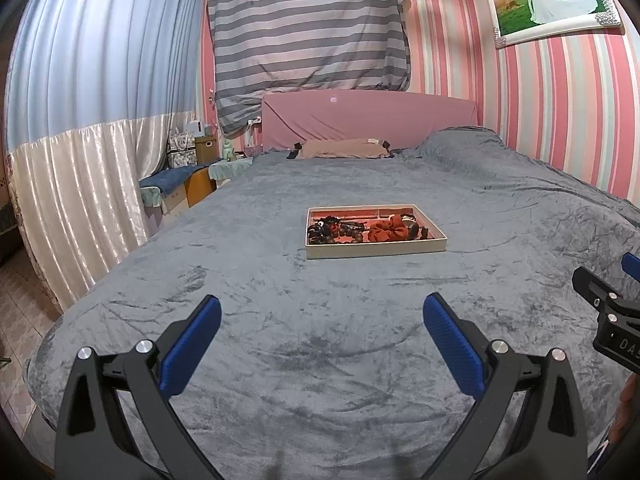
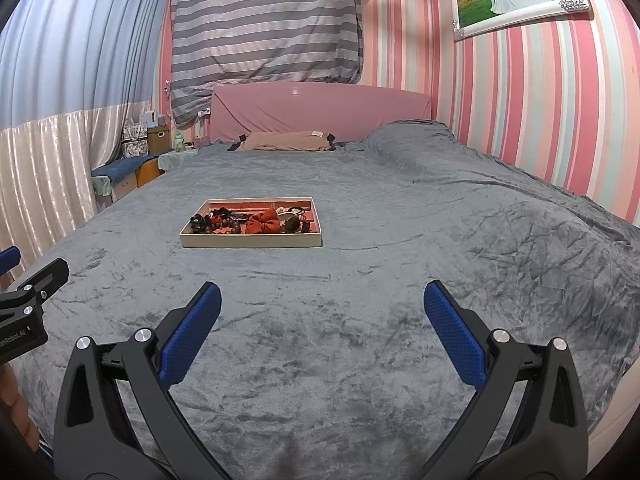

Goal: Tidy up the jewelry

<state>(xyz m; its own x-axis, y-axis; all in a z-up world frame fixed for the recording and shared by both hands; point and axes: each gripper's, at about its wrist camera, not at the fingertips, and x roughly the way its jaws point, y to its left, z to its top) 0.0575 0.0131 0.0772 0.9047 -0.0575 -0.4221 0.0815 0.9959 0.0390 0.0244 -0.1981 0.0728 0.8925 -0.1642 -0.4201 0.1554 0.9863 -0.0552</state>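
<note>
A shallow cream tray (image 1: 376, 249) with a red lining sits in the middle of the grey bed, also in the right wrist view (image 2: 251, 240). It holds a red fabric bow (image 1: 390, 229) (image 2: 263, 222), dark beads (image 1: 344, 237) (image 2: 224, 226) and black hair ties. My left gripper (image 1: 322, 320) is open and empty, well short of the tray. My right gripper (image 2: 322, 308) is open and empty, also short of the tray and to its right. Each gripper shows at the edge of the other's view.
The grey blanket (image 1: 320, 360) covers the whole bed. A pink headboard (image 1: 368, 120) and a tan pillow (image 1: 340, 148) are at the far end. Curtains (image 1: 80, 120) and a low bench with boxes (image 1: 180, 184) stand to the left. A striped wall is on the right.
</note>
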